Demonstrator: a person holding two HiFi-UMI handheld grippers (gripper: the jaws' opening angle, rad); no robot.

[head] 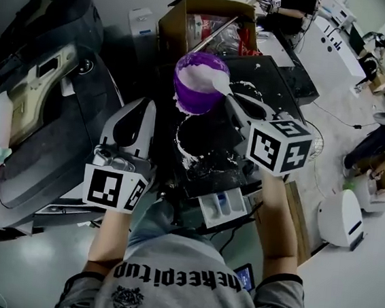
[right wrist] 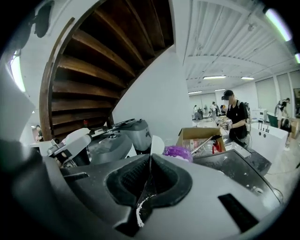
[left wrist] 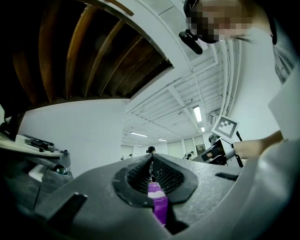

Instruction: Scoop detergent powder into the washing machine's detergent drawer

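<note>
1. Left gripper [left wrist: 152, 180]: jaws clamped on the rim of the purple tub [head: 198, 89], held over the washer top [head: 276, 83].
2. Right gripper [right wrist: 149, 179]: jaws pinched narrow on the handle of the white scoop [head: 220, 82]. Its bowl sits on the powder [head: 195, 77] at the tub's 3 o'clock rim.
3. Detergent drawer [head: 224, 206] is open, at 6 o'clock from the tub.
4. Scoop axis runs roughly 10-to-4. The right gripper is nearer the drawer, so the carry likely goes toward 6 o'clock.

black machine top [head: 287, 76] — white powder [head: 186, 157] spilled on it
</note>
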